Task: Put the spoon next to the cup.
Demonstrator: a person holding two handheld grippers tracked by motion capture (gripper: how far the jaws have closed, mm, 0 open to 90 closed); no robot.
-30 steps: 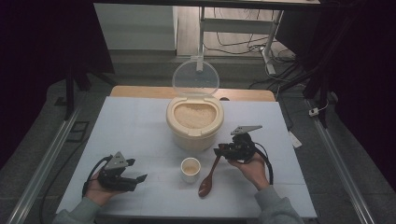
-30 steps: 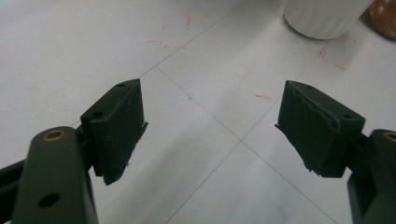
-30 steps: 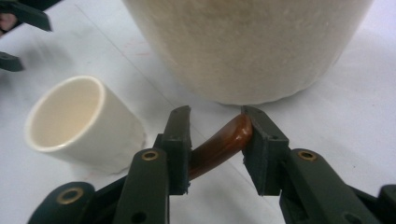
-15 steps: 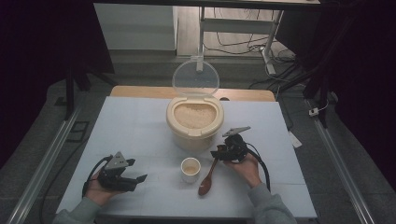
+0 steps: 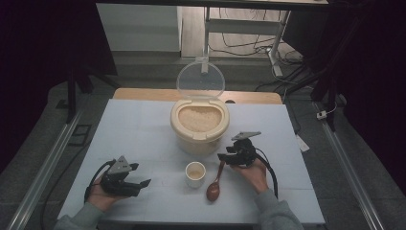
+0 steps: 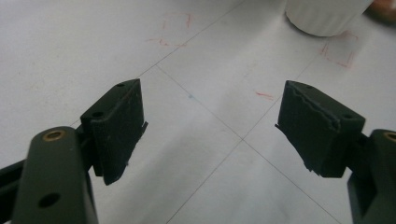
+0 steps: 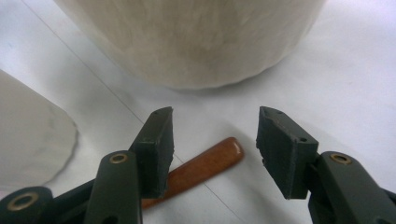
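The jaws of the right gripper (image 7: 212, 140) have just been opening and are seen parted, released from the brown wooden spoon (image 7: 196, 170), whose handle end lies flat on the white tabletop (image 7: 355, 88) between and just below them, untouched by either pad. The spoon (image 5: 216, 180) is seen laid down just beside the small white cup (image 5: 195, 174), its bowl toward the person, apparently set there now that the cup has been filled with rice. Just ahead of the jaws stands the round cream rice container (image 5: 199, 124), its clear lid raised. The left gripper (image 6: 210, 130) is held idle with its jaws spread over bare table, nothing between them, the cup (image 6: 327, 16) well beyond them.
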